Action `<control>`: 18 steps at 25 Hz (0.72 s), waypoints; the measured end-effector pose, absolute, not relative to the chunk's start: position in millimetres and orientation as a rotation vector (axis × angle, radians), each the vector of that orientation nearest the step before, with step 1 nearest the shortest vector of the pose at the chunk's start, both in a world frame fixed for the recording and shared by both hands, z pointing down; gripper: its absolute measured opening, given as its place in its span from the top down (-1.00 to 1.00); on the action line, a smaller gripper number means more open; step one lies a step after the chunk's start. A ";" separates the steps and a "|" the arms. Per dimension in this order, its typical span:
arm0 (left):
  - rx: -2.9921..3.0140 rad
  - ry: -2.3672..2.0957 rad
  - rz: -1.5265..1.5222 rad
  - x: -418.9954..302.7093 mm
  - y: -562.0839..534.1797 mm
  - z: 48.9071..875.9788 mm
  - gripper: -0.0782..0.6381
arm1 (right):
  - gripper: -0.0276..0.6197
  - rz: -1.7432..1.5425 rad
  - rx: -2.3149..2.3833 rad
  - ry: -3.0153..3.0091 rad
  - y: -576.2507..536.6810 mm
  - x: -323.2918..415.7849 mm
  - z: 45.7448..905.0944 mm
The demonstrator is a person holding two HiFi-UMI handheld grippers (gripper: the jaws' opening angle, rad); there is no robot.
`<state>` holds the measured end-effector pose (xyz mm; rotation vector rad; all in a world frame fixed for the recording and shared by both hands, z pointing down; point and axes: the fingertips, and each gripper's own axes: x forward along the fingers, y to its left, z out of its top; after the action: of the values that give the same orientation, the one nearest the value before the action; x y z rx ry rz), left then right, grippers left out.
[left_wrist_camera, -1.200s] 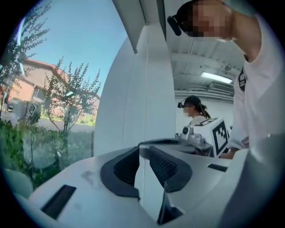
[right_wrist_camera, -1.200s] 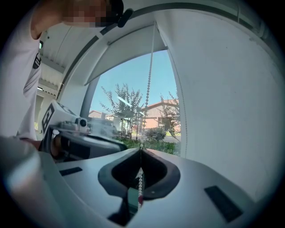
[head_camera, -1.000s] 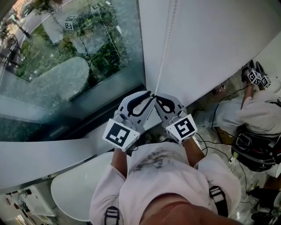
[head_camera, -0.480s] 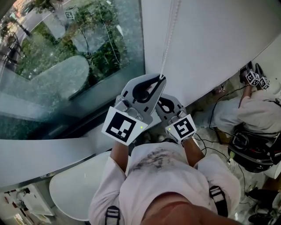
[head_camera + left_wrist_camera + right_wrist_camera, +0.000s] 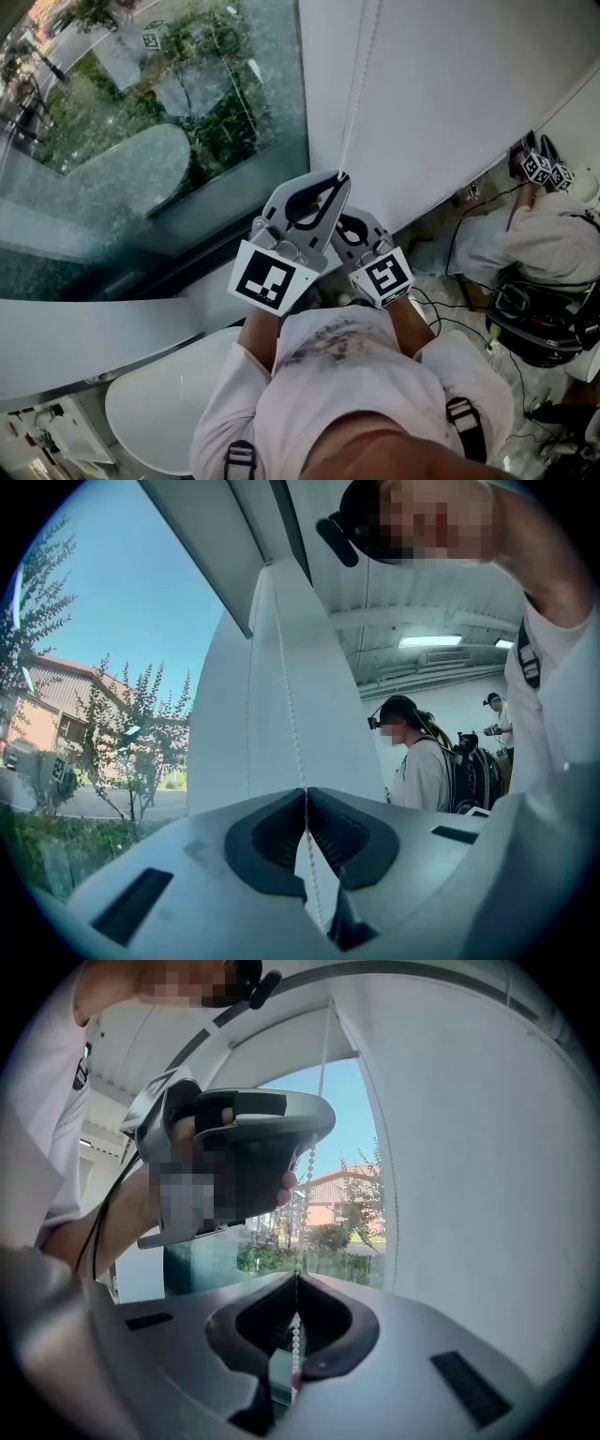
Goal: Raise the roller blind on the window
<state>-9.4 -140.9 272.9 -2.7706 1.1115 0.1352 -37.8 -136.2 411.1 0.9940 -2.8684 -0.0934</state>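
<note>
The white roller blind (image 5: 450, 94) hangs beside the window glass (image 5: 141, 141), and its white bead chain (image 5: 361, 84) runs down its left edge. In the head view my left gripper (image 5: 341, 175) is shut on the chain, stacked just above my right gripper (image 5: 339, 217). The left gripper view shows the bead chain (image 5: 286, 696) passing between the closed pads of the left gripper (image 5: 306, 794). In the right gripper view my right gripper (image 5: 297, 1279) is shut on the bead chain (image 5: 309, 1171) too, with the left gripper (image 5: 253, 1138) close above it.
Below me lies a white rounded surface (image 5: 159, 412). At the right another person (image 5: 553, 239) holds marker-cube grippers (image 5: 542, 169), next to a black backpack (image 5: 539, 323) and cables on the floor. Other people (image 5: 422, 752) stand in the room behind.
My left gripper has climbed up the chain from beside the right gripper to just above it, rolling slightly. The right gripper has stayed put on the chain.
</note>
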 end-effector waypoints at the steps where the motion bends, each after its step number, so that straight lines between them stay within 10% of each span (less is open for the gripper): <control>1: -2.775 1.114 0.131 -8.9 -140.1 276.7 0.75 | 0.72 -0.083 0.992 -2.861 -135.4 -37.3 415.3; 18: -2.872 1.170 0.023 -10.5 -139.0 355.8 0.75 | 0.72 0.066 0.950 -2.733 -132.0 -35.5 496.3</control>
<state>-10.5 -139.0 355.8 -2.8717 1.1703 0.0226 -35.5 -132.0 496.3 0.9497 -2.7330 0.0664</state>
